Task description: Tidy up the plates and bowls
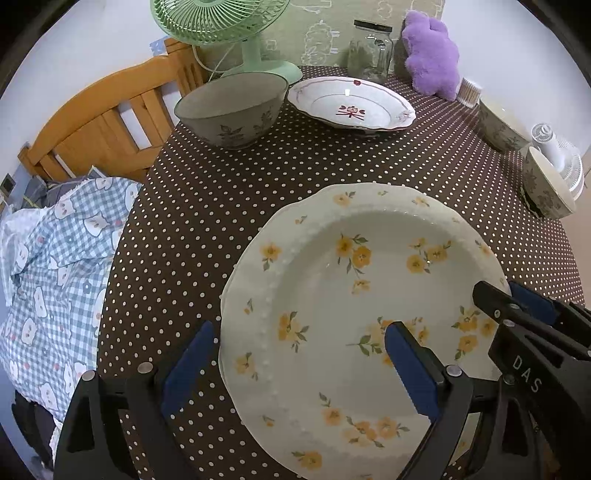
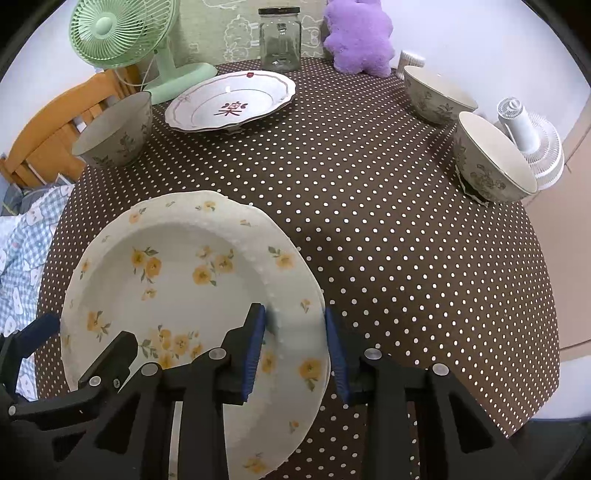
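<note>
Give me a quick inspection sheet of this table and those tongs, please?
Surface: round table, brown polka-dot cloth.
Job's things: yellow-flower plate, seemingly stacked on another; red-pattern plate; three floral bowls.
Clutter: glass jar, purple plush, green fan, white fan.
Tongs: right tongs astride the plate's rim, contact unclear; left tongs wide open over the opposite rim.
Cables: green fan's cord.
Surroundings: wooden chair, checked fabric.
</note>
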`<state>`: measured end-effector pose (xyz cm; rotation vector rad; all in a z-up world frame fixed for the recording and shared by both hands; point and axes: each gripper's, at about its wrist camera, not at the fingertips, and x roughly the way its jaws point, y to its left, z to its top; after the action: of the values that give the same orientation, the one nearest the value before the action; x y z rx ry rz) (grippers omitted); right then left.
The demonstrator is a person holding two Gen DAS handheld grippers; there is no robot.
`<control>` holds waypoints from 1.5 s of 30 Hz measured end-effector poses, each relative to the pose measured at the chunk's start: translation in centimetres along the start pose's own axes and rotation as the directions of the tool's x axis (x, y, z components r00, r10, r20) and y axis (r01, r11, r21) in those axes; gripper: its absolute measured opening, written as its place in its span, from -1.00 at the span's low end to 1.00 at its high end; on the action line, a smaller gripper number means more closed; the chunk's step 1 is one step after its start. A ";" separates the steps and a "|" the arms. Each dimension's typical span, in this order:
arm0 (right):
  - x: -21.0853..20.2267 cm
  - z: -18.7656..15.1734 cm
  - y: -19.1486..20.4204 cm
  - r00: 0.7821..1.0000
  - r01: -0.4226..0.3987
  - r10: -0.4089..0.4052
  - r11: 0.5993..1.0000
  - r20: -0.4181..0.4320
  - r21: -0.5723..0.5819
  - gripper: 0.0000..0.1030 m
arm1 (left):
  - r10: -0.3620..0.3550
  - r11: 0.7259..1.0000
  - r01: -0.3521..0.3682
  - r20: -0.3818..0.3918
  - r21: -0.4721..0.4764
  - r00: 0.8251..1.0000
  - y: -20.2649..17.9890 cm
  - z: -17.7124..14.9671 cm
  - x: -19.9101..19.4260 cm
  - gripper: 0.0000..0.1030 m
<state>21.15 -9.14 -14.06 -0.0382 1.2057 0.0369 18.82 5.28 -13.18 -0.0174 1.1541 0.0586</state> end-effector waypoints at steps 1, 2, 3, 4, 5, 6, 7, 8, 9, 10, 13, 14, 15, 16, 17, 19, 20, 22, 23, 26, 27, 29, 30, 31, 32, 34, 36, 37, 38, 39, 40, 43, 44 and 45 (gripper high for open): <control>0.0 0.1 0.0 1.000 -0.001 0.001 1.000 -0.004 0.003 -0.29 | -0.005 1.000 0.005 0.002 0.002 1.000 0.0 0.1 -0.2 0.84; -0.1 0.1 -0.1 1.000 -0.002 0.002 1.000 -0.007 0.006 -0.29 | -0.011 1.000 0.011 0.005 0.004 1.000 0.1 0.1 -0.4 0.84; -0.2 0.1 -0.1 1.000 -0.003 0.003 1.000 -0.007 0.004 -0.28 | -0.016 1.000 0.016 0.010 0.008 1.000 0.1 0.2 -0.7 0.85; -0.5 0.1 -0.2 1.000 -0.004 0.004 1.000 0.000 -0.002 -0.28 | -0.020 1.000 0.020 0.016 0.013 1.000 0.1 0.3 -1.0 0.85; -0.9 0.1 -0.2 1.000 -0.003 0.003 1.000 0.010 -0.005 -0.28 | -0.025 1.000 0.025 0.024 0.018 0.999 0.1 0.4 -1.3 0.85; -1.3 0.1 -0.1 1.000 -0.002 0.002 1.000 0.020 -0.007 -0.26 | -0.027 0.999 0.026 0.032 0.021 0.999 0.2 0.5 -1.6 0.85; -1.7 0.1 -0.1 1.000 -0.002 0.002 1.000 0.027 -0.007 -0.17 | -0.025 0.999 0.024 0.041 0.023 0.999 0.4 0.7 -2.0 0.85; -2.2 0.1 -0.1 0.999 -0.002 0.002 1.000 0.037 -0.003 -0.12 | -0.026 0.999 0.024 0.052 0.024 0.998 0.5 0.8 -2.3 0.85; -2.6 0.1 -0.3 0.999 -0.002 0.001 1.000 0.047 0.007 0.01 | -0.028 0.999 0.026 0.061 0.024 0.998 0.7 0.9 -2.7 0.85; -3.1 0.2 -0.4 0.998 -0.002 0.001 1.000 0.059 0.017 0.13 | -0.029 0.999 0.027 0.068 0.022 0.997 0.8 1.1 -3.0 0.85; -4.9 0.2 -0.6 0.994 -0.007 0.002 0.999 0.105 0.042 0.32 | -0.038 0.999 0.037 0.088 0.014 0.995 1.3 1.4 -4.1 0.85; -5.4 0.3 -0.6 0.993 -0.007 0.002 0.999 0.119 0.047 0.33 | -0.042 0.999 0.041 0.095 0.014 0.995 1.5 1.6 -4.5 0.85; -6.2 0.3 -0.5 0.991 -0.008 0.001 0.999 0.134 0.052 0.36 | -0.042 0.999 0.040 0.103 0.016 0.994 1.6 1.7 -4.9 0.85; -6.7 0.5 -0.4 0.989 -0.010 0.002 0.998 0.145 0.054 0.39 | -0.040 0.999 0.038 0.112 0.018 0.993 1.7 1.9 -5.3 0.85; -7.2 0.5 -0.4 0.988 -0.011 0.002 0.998 0.155 0.058 0.41 | -0.040 0.999 0.037 0.121 0.020 0.992 1.7 2.1 -5.7 0.85; -8.4 0.9 -0.3 0.984 -0.017 0.005 0.998 0.178 0.062 0.43 | -0.043 0.999 0.042 0.139 0.015 0.989 1.9 2.6 -6.5 0.85; -9.0 1.1 -0.3 0.982 -0.022 0.010 0.998 0.187 0.063 0.43 | -0.045 0.999 0.044 0.149 0.012 0.988 2.0 2.8 -7.0 0.85; -10.1 1.5 -0.1 0.978 -0.036 0.023 0.998 0.209 0.058 0.43 | -0.046 0.999 0.045 0.169 0.010 0.985 2.2 3.5 -7.8 0.85; -10.5 1.7 -0.2 0.976 -0.041 0.028 0.998 0.218 0.056 0.43 | -0.043 0.999 0.042 0.176 0.010 0.983 2.1 3.8 -8.1 0.85; -11.6 2.5 -0.5 0.970 -0.065 0.049 0.996 0.240 0.058 0.43 | -0.021 1.000 0.018 0.204 0.014 0.979 1.8 4.5 -9.0 0.85; -12.0 2.9 -0.7 0.967 -0.072 0.054 0.996 0.247 0.062 0.43 | -0.014 1.000 0.012 0.210 0.011 0.978 1.7 4.7 -9.2 0.85; -12.4 3.5 -0.9 0.963 -0.070 0.050 0.995 0.263 0.067 0.43 | -0.014 1.000 0.016 0.217 -0.008 0.976 1.5 5.1 -9.3 0.85; -12.6 3.9 -1.2 0.960 -0.067 0.046 0.995 0.277 0.068 0.43 | -0.016 1.000 0.020 0.218 -0.013 0.976 1.3 5.4 -9.2 0.85; -12.7 4.2 -1.3 0.958 -0.068 0.048 0.996 0.284 0.063 0.43 | -0.016 1.000 0.020 0.220 -0.015 0.975 1.2 5.5 -9.1 0.85; -12.8 4.6 -1.6 0.956 -0.071 0.052 0.996 0.288 0.056 0.43 | -0.013 1.000 0.017 0.223 -0.015 0.975 1.0 5.7 -9.0 0.85; -12.6 5.5 -2.0 0.956 -0.078 0.061 0.996 0.287 0.046 0.43 | -0.010 1.000 0.014 0.223 -0.016 0.975 0.4 6.2 -8.8 0.84; -12.4 6.4 -2.5 0.955 -0.084 0.072 0.996 0.289 0.029 0.43 | -0.013 0.999 0.019 0.223 -0.026 0.975 0.0 6.8 -8.8 0.84; -12.3 6.7 -2.6 0.954 -0.080 0.071 0.997 0.292 0.019 0.43 | -0.013 0.999 0.020 0.222 -0.030 0.975 -0.3 7.1 -8.8 0.84; -12.2 7.1 -2.7 0.954 -0.073 0.068 0.997 0.294 0.008 0.43 | -0.007 0.999 0.015 0.222 -0.035 0.975 -0.7 7.5 -8.6 0.84; -11.9 7.6 -2.9 0.954 -0.067 0.065 0.998 0.294 -0.004 0.43 | -0.003 0.999 0.012 0.224 -0.038 0.975 -0.9 7.7 -8.6 0.84; -11.7 8.1 -3.0 0.954 -0.064 0.065 0.998 0.294 -0.013 0.43 | 0.005 0.999 0.005 0.227 -0.044 0.974 -1.3 8.1 -8.5 0.84; -11.0 9.6 -3.6 0.953 -0.072 0.081 0.996 0.293 -0.043 0.43 | 0.027 0.998 -0.012 0.241 -0.066 0.970 -2.2 9.0 -8.2 0.84; -10.8 10.1 -3.9 0.952 -0.072 0.083 0.996 0.296 -0.049 0.43 | 0.036 0.997 -0.017 0.253 -0.076 0.967 -2.4 9.3 -8.2 0.85; -10.6 10.6 -4.0 0.950 -0.070 0.083 0.996 0.300 -0.056 0.43 | 0.044 0.996 -0.022 0.259 -0.085 0.965 -2.7 9.6 -8.1 0.84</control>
<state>27.46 -12.71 -0.29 -0.0239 0.8989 0.1335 24.46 2.75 -1.97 -0.0611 0.8875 0.1340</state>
